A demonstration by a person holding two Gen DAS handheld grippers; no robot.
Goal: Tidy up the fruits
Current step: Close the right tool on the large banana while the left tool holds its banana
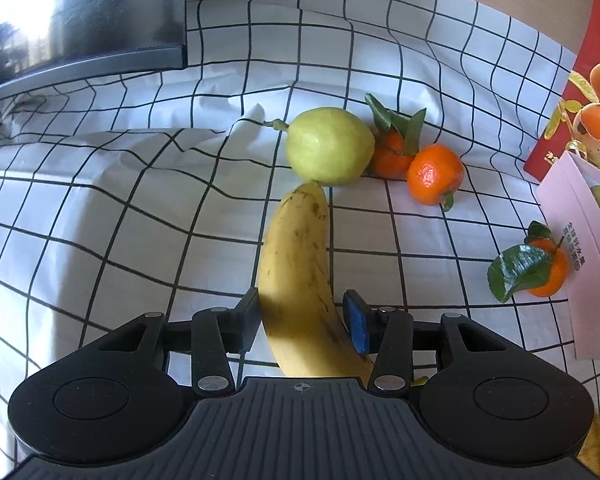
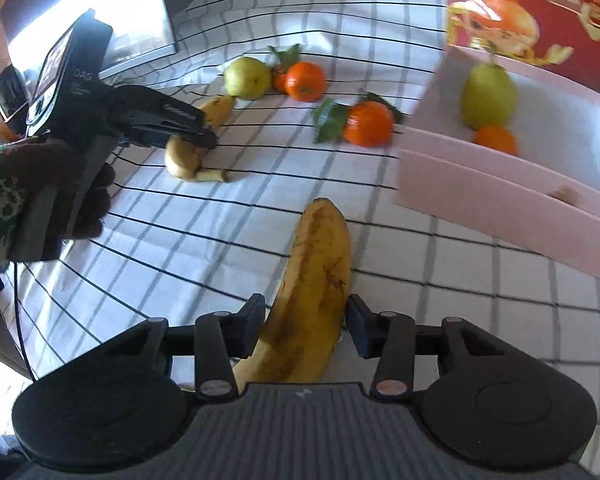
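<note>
My left gripper is shut on a yellow banana that lies on the checked cloth; its tip touches a green pear. The same gripper and banana show in the right wrist view. My right gripper is shut on a second, spotted banana, just in front of a pink box. The box holds a pear and a tangerine. Three tangerines lie loose on the cloth.
A dark monitor stands at the back left. A red fruit carton stands behind the pink box. The cloth is wrinkled near the pear.
</note>
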